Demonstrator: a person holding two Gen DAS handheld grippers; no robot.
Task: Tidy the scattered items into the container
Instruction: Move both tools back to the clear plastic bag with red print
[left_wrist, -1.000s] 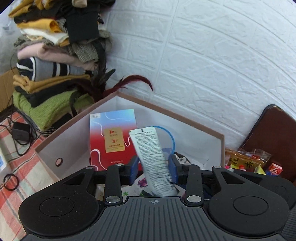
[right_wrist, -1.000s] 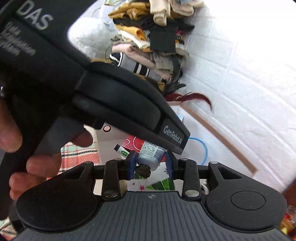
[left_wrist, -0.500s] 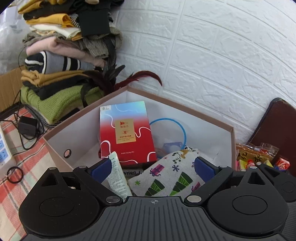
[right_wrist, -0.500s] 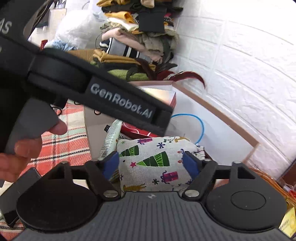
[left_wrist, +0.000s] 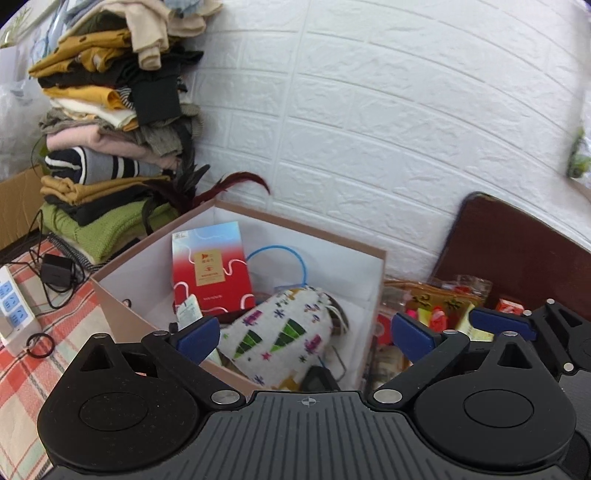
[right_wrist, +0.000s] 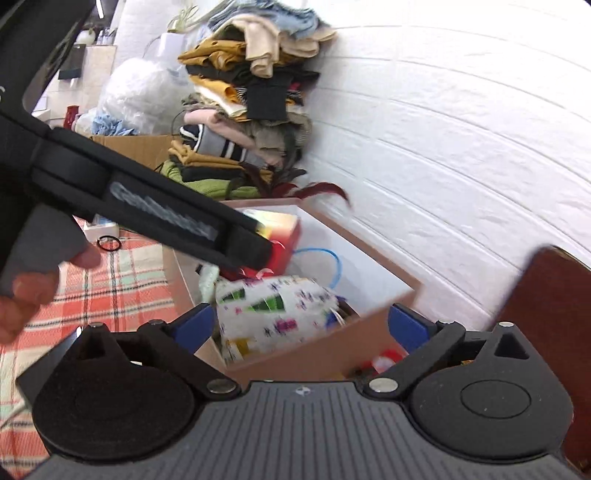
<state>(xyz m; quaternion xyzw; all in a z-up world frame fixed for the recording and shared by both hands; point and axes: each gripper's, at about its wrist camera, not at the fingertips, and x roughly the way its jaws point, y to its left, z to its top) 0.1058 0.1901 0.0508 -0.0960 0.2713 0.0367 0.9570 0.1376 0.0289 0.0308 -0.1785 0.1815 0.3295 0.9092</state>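
Judging by its sag, the printed fabric pouch (left_wrist: 284, 339) inside the cardboard box (left_wrist: 373, 295) looks soft and light; pinch its gathered drawstring end. Your left gripper (left_wrist: 303, 334) and right gripper (right_wrist: 301, 326) both gape wide, empty.

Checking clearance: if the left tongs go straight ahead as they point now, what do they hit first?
Probably the printed fabric pouch lying in the box: it fills the gap between the open left tongs. Depth is unclear.

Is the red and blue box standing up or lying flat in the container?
Standing up: the red and blue box leans against the container wall, its printed face visible.
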